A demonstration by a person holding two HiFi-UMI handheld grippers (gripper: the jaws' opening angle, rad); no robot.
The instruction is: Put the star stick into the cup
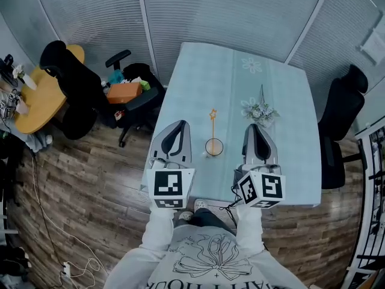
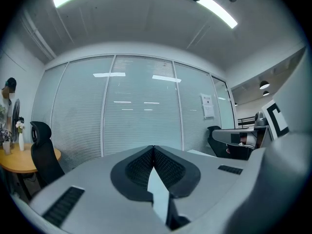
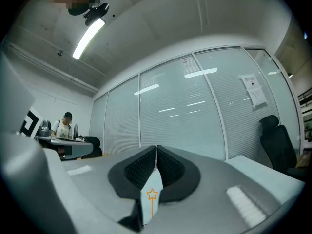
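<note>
Head view: star-tipped stick (image 1: 212, 124), round cup (image 1: 207, 148).

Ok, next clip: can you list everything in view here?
table: one, light blue cloth, centre
cup: one, pale, on the table between the grippers
star stick: one, orange, reaching from the cup away from the person; cannot tell if it is inside
flower sprig: one, white and green, on the table ahead of the right gripper
office chairs: three, black, two left of the table, one right
box: one, orange, on the nearer left chair
round table: one, yellow wood, far left
left gripper: grey, fingers together, empty
right gripper: grey, fingers together, empty
</note>
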